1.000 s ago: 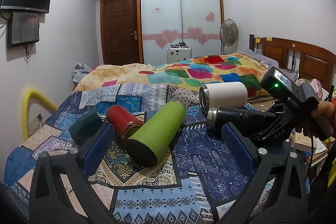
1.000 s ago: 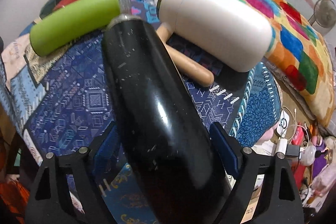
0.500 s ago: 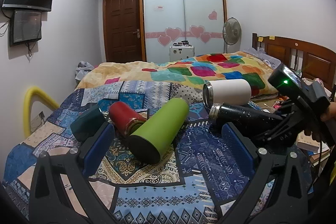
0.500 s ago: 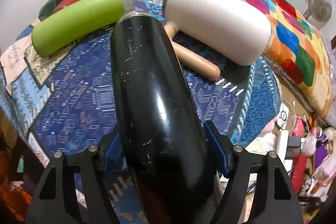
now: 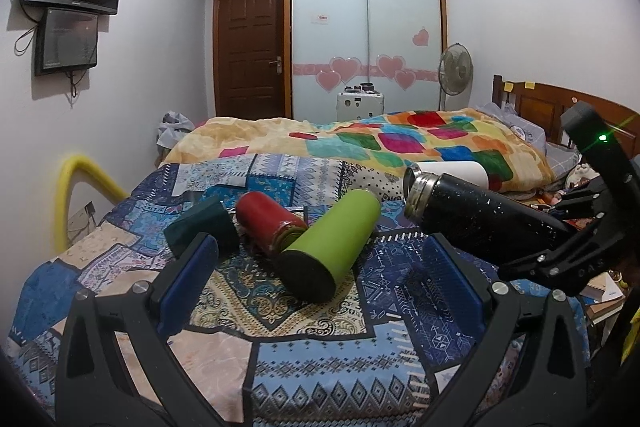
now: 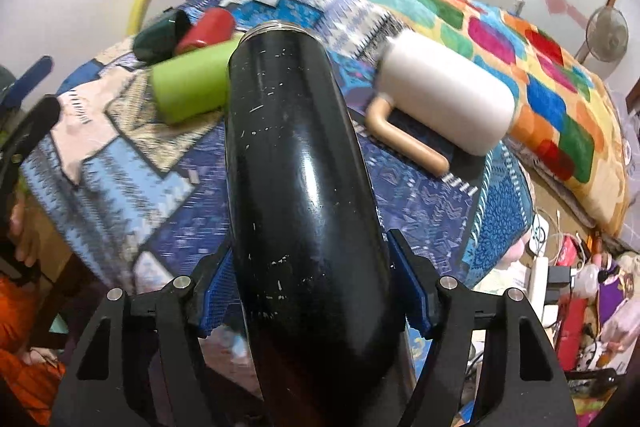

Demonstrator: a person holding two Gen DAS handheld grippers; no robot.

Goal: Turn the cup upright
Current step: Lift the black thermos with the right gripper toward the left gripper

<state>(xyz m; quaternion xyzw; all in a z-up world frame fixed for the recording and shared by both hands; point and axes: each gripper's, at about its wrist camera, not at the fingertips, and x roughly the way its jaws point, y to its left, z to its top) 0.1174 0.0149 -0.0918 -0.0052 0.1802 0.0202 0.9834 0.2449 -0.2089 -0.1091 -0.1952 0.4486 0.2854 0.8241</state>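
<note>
The left wrist view sits low, looking across the bed [image 5: 312,379] toward the wardrobe [image 5: 364,39]. The right wrist view looks steeply down, close. Both share the green cup [image 5: 332,239] [image 6: 192,87].

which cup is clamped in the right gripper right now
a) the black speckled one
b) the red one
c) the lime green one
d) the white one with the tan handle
a: the right gripper has its jaws closed on both sides of the black speckled cup, lifted with its open mouth raised off the patterned cloth, while the green cup, red cup and white cup lie on their sides.
</note>
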